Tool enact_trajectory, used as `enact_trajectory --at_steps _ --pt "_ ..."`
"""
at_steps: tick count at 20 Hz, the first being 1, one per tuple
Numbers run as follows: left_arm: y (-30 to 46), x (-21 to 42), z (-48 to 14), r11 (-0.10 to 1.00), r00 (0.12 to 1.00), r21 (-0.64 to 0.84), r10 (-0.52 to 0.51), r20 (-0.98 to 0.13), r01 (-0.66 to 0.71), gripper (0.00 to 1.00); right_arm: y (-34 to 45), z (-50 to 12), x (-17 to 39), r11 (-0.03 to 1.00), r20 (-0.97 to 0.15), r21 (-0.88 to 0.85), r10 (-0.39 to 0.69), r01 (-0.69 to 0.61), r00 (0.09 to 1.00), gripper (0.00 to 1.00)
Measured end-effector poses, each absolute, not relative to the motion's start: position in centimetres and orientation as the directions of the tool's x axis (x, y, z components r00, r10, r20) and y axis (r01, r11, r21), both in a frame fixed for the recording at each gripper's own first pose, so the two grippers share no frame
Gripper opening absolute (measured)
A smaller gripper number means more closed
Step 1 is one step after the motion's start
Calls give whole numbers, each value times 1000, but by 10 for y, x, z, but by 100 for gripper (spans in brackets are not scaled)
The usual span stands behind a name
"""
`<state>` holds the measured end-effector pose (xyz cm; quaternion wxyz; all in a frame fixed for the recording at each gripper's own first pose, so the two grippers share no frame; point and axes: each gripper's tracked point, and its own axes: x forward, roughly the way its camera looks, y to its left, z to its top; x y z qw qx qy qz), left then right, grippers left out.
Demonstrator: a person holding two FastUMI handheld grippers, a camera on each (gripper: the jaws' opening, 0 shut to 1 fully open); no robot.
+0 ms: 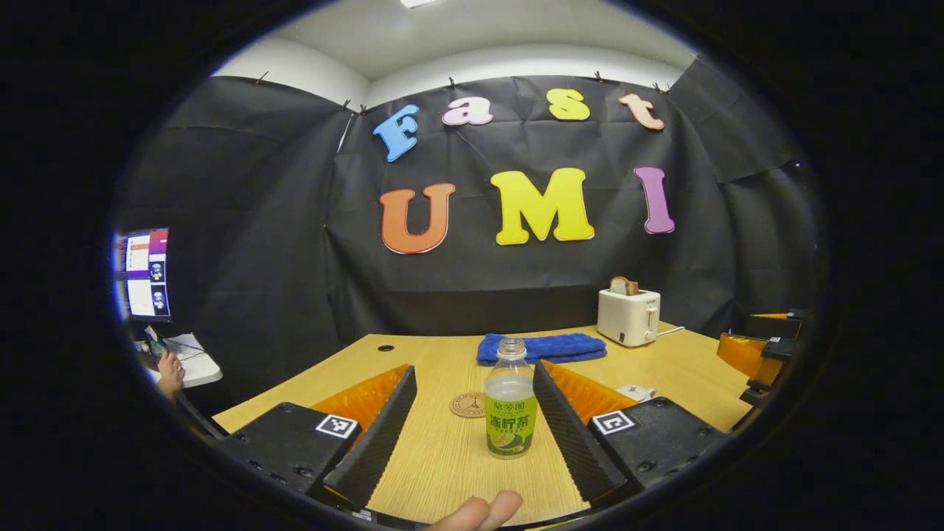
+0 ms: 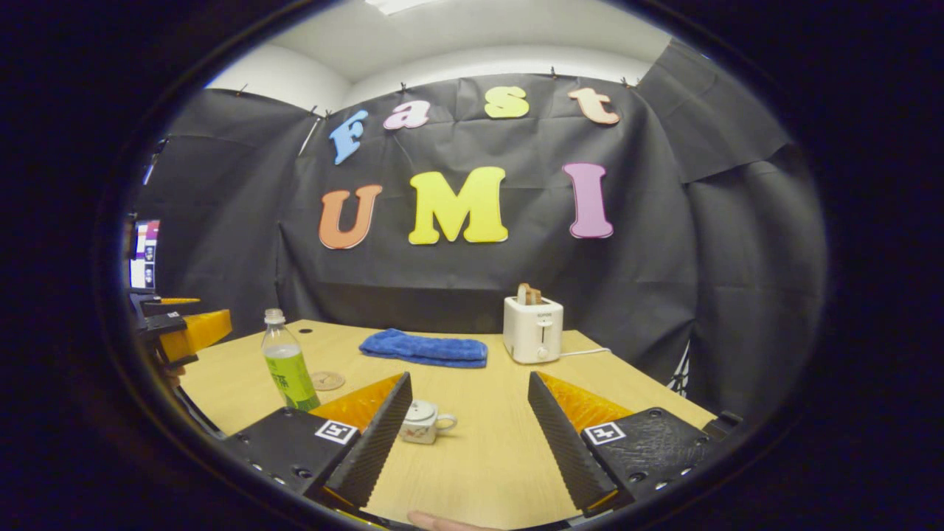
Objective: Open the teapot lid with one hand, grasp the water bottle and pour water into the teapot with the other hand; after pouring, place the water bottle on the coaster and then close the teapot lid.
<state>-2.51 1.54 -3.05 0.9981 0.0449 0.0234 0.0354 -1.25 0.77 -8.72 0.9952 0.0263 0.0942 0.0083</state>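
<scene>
A clear water bottle with a green label stands upright on the wooden table, between the fingers of my left gripper. That gripper is open, and the bottle is nearer its right-hand finger. Just left of the bottle lies a round coaster. A small white teapot with its lid on sits on the table beside the left-hand finger of my right gripper, which is open and holds nothing. The right gripper view also has the bottle and coaster at its left.
A folded blue towel lies at the back of the table, with a white toaster holding bread to its right. A monitor and a person's hand are off the table's left side.
</scene>
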Motion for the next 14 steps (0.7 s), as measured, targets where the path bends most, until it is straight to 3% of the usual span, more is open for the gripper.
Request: enact_trajectory --at_steps 2,14 --pt "17 -24 -35 993 996 97 75 -54 -69 99 2 -100 -9 999 -214 38 -6 14 977 95" --pt "13 -18 -55 996 997 82 36 -63 -31 99 44 -148 29 998 -306 42 62 -51 950 95"
